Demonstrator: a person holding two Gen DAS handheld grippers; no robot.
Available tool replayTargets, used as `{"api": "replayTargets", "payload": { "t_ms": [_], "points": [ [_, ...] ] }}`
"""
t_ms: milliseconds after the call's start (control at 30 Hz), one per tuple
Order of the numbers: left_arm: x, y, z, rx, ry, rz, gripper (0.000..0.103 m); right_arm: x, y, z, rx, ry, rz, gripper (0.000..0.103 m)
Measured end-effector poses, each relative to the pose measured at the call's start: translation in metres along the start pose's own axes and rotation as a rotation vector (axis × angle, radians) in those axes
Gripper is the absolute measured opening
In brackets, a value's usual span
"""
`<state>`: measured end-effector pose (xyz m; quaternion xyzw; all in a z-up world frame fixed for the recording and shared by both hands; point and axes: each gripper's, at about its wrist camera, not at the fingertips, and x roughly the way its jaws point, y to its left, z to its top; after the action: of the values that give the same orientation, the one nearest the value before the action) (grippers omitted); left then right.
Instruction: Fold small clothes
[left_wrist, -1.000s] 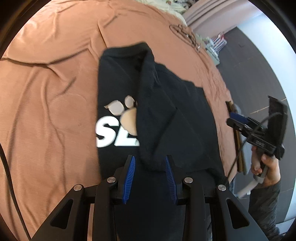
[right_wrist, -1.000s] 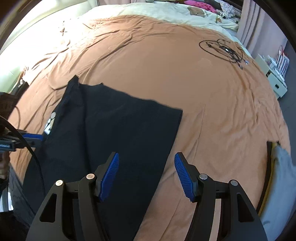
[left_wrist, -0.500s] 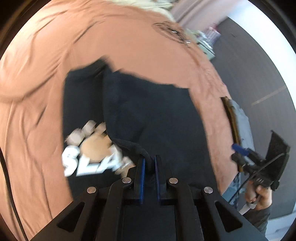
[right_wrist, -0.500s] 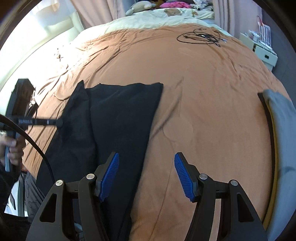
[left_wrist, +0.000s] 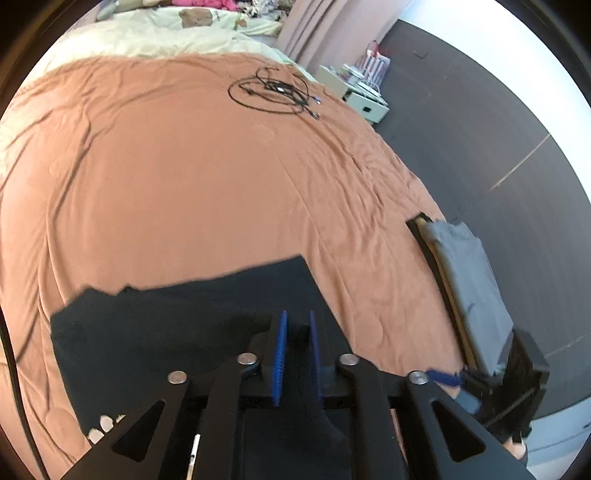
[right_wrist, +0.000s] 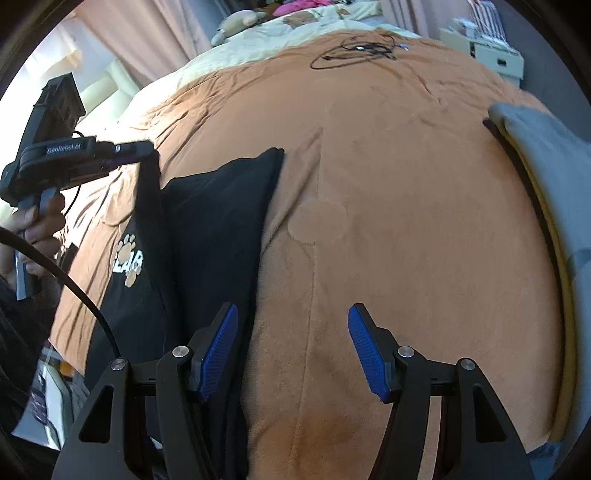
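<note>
Your shirt (left_wrist: 177, 317) lies on the bed (left_wrist: 184, 177), near its front edge. Behind it, well apart toward the far end, a coil of cables (left_wrist: 273, 90) rests on the cover. At the bed's right edge sits a stack of folded clothes (left_wrist: 465, 280). Past the bed on the right, a small cabinet (left_wrist: 364, 98) stands on the floor. What looks like a soft toy (right_wrist: 236, 22) lies at the head.

An orange bedspread (left_wrist: 207, 177) carries a black shirt (left_wrist: 177, 314), coiled cables (left_wrist: 273, 92) and folded grey cloth (left_wrist: 469, 291).
</note>
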<state>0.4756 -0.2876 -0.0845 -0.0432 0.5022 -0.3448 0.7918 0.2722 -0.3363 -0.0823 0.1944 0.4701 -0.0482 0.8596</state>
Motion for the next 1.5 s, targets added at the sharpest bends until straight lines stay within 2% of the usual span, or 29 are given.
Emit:
{"api": "replayTargets", "payload": {
  "t_ms": [33,100,200,400,633,833,1067,1367,1467,1500],
  "points": [
    [-0.002,-0.001,0.002,0.001,-0.008,-0.017,0.043,0.001,-0.001,0.001,0.01,0.005,0.009,0.06],
    [-0.009,-0.002,0.001,0.013,-0.035,-0.013,0.057,0.004,-0.002,0.002,0.019,0.009,0.027,0.061],
    [-0.011,0.002,-0.004,0.017,-0.029,0.014,0.057,0.008,0.0,0.004,0.032,0.009,0.056,0.064],
    [-0.02,0.039,-0.029,-0.042,0.009,0.083,0.057,0.027,0.012,0.011,0.035,0.045,0.143,0.064],
    [-0.039,0.086,-0.064,-0.12,0.02,0.142,0.057,0.059,0.002,0.028,0.095,0.108,0.229,0.064],
    [-0.05,0.131,-0.092,-0.216,0.018,0.184,0.057,0.082,-0.003,0.047,0.114,0.122,0.291,0.064],
    [-0.047,0.167,-0.109,-0.297,0.025,0.169,0.057,0.113,-0.005,0.071,0.117,0.141,0.309,0.064],
    [-0.022,0.189,-0.099,-0.323,0.005,0.081,0.055,0.143,-0.026,0.092,0.156,0.147,0.489,0.064],
    [-0.015,0.191,-0.088,-0.327,-0.004,0.079,0.044,0.156,-0.023,0.097,0.126,0.16,0.504,0.064],
    [-0.011,0.192,-0.083,-0.332,-0.002,0.077,0.037,0.16,-0.019,0.1,0.105,0.166,0.489,0.064]
  ]
}}
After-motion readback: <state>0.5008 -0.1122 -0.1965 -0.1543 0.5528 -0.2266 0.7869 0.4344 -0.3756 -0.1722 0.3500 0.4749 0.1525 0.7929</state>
